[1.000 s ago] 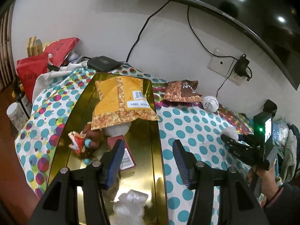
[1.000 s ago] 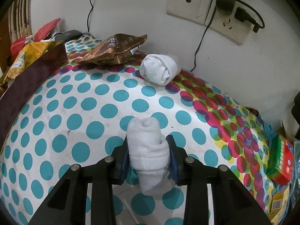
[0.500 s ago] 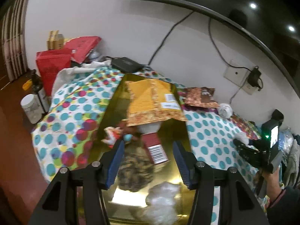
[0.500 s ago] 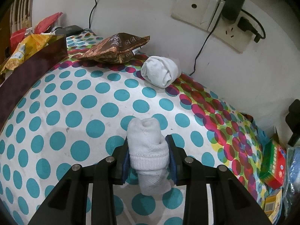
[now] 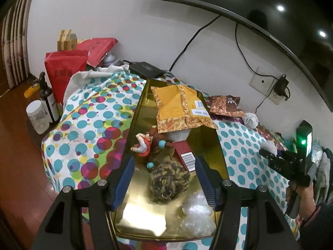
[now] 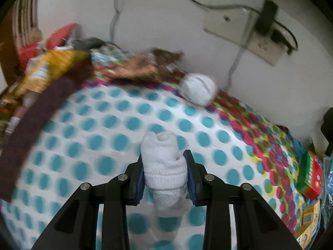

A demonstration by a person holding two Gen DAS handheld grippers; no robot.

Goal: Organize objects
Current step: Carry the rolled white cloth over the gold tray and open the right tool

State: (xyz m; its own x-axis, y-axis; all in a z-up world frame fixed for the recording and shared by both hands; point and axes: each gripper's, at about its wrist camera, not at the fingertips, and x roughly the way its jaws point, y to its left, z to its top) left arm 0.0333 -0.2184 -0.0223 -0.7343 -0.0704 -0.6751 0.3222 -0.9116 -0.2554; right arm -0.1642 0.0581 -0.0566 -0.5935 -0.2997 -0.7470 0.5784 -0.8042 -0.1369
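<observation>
My right gripper is shut on a rolled white sock and holds it above the polka-dot cloth. It also shows in the left wrist view at the far right. A second rolled white sock lies near the wall. My left gripper is open and empty above the gold tray, which holds a yellow packet, a small doll, a red box, a camouflage roll and clear plastic.
A brown snack bag lies by the wall behind the tray. Red bags, a black box and bottles stand at the left. A red and green box sits at the table's right edge. Cables hang from a wall socket.
My left gripper has pulled back and up, so more of the tray shows, including the camouflage roll. My right gripper has lifted and turned left with the sock; its view is blurred.
</observation>
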